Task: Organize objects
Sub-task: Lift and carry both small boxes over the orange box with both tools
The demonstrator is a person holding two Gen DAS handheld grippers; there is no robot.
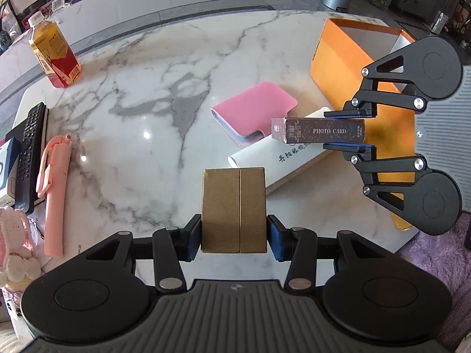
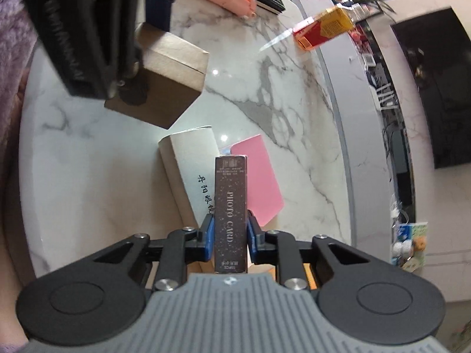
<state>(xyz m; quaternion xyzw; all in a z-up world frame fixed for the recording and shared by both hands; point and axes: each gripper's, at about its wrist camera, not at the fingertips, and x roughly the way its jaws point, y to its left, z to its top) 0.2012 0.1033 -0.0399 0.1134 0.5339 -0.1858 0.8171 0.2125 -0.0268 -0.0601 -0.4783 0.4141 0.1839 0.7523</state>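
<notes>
My left gripper [image 1: 234,236] is shut on a tan cardboard box [image 1: 234,209] and holds it above the marble table [image 1: 132,111]. The box also shows in the right wrist view [image 2: 173,79], with the left gripper [image 2: 129,85] on it. My right gripper [image 2: 228,235] is shut on a dark "PHOTO CARD" box [image 2: 230,211], held above a white sleeve [image 2: 188,161] and a pink wallet [image 2: 259,176]. In the left wrist view the right gripper [image 1: 350,129] holds the card box [image 1: 318,131] in front of an open orange box [image 1: 353,58].
A pink wallet [image 1: 253,103] and the white sleeve [image 1: 279,158] lie mid-table. A drink carton [image 1: 54,56] stands at the far left. A remote [image 1: 29,153] and a pink stick [image 1: 54,194] lie at the left edge. A purple rug [image 1: 435,264] lies to the right.
</notes>
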